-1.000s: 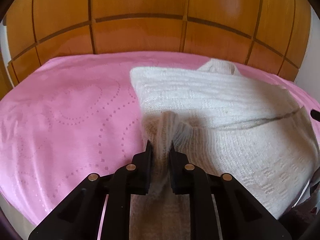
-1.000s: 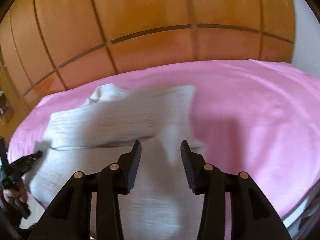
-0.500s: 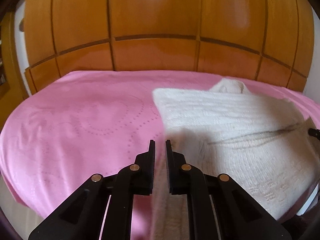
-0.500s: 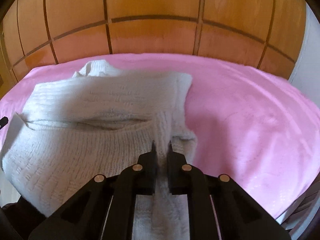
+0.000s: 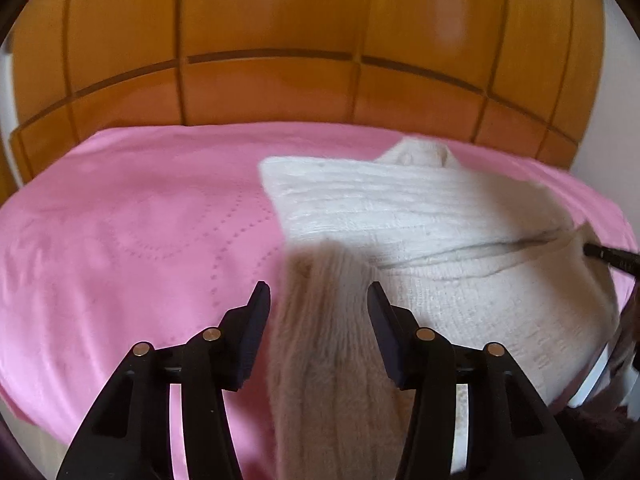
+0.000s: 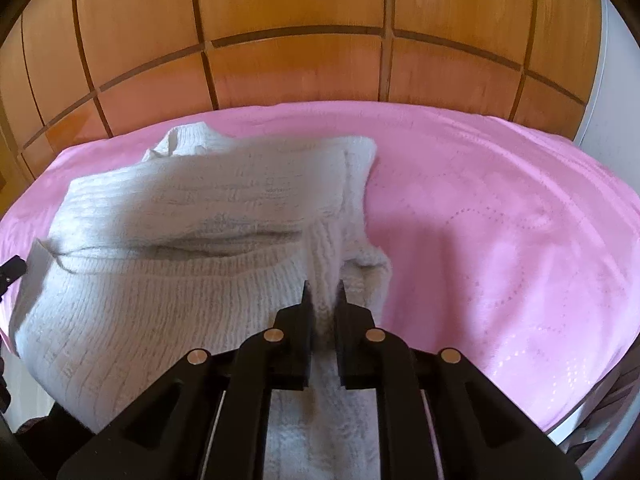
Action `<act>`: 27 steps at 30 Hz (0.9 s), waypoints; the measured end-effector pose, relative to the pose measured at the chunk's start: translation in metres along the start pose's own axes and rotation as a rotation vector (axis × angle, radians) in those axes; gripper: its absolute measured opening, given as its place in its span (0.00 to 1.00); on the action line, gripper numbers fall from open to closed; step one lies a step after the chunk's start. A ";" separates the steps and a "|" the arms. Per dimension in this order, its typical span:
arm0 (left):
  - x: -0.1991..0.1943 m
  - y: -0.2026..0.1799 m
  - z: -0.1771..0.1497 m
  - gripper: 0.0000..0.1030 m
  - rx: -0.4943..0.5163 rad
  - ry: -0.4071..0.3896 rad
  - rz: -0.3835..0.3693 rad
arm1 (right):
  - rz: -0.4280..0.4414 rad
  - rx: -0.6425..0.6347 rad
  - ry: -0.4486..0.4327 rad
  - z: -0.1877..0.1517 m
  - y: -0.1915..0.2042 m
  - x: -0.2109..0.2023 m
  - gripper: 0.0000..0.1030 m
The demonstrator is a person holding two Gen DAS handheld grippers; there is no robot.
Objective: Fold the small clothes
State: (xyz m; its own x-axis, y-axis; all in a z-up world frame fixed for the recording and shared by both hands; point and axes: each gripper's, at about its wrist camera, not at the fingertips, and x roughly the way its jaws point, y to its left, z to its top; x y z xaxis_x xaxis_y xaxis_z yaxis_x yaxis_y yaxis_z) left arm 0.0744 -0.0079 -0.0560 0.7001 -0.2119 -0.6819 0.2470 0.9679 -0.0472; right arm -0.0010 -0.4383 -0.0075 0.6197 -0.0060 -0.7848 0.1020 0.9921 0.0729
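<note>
A cream knitted sweater point(image 5: 420, 216) lies partly folded on the pink bedspread point(image 5: 140, 240). My left gripper point(image 5: 318, 294) is open; a strip of the sweater's left edge point(image 5: 324, 340) hangs loose between its spread fingers. My right gripper point(image 6: 323, 290) is shut on the sweater's right edge, a ribbed fold point(image 6: 326, 256) pinched between its tips. The sweater point(image 6: 200, 216) fills the left half of the right wrist view, its collar point(image 6: 180, 142) at the far end. The right gripper's tip point(image 5: 608, 254) shows at the right edge of the left wrist view.
A wooden panelled headboard point(image 5: 280, 80) rises behind the bed. The bedspread's near edge point(image 6: 580, 420) drops off at the lower right. The left gripper's tip point(image 6: 12, 270) shows at the left edge of the right wrist view.
My left gripper has opened and let go of the sweater's edge. My right gripper, open a second ago, closed on the right edge and still holds it.
</note>
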 end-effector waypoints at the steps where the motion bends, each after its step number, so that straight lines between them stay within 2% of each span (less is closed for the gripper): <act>1: 0.004 -0.002 0.000 0.48 0.016 0.003 0.008 | -0.003 0.005 0.000 0.000 0.000 0.001 0.13; 2: 0.010 -0.004 0.001 0.46 0.031 0.014 0.002 | -0.002 0.007 0.003 0.000 0.000 0.002 0.13; 3: 0.012 -0.006 0.000 0.39 0.039 0.020 -0.004 | -0.001 0.006 0.005 0.000 0.000 0.003 0.14; 5: 0.013 -0.014 0.000 0.38 0.084 0.000 0.021 | -0.008 -0.005 0.009 -0.001 0.001 0.004 0.14; 8: 0.013 -0.020 -0.005 0.30 0.136 -0.014 0.042 | -0.009 -0.014 0.015 -0.004 0.000 0.003 0.13; 10: 0.014 -0.024 -0.010 0.08 0.171 -0.012 0.062 | -0.014 -0.014 0.018 -0.005 0.000 0.002 0.11; 17: -0.017 -0.018 -0.009 0.05 0.145 -0.088 0.085 | -0.025 -0.024 -0.025 -0.004 0.003 -0.016 0.07; 23: -0.047 -0.003 0.023 0.05 0.046 -0.139 -0.019 | 0.056 0.009 -0.104 0.020 0.002 -0.052 0.07; 27: -0.037 0.012 0.061 0.05 -0.028 -0.154 -0.057 | 0.085 0.041 -0.156 0.055 -0.003 -0.056 0.07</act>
State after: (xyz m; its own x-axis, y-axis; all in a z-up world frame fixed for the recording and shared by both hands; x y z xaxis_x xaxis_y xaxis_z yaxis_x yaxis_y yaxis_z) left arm 0.0927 0.0037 0.0133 0.7803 -0.2829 -0.5578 0.2721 0.9566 -0.1045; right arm 0.0068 -0.4473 0.0698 0.7404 0.0548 -0.6700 0.0739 0.9840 0.1623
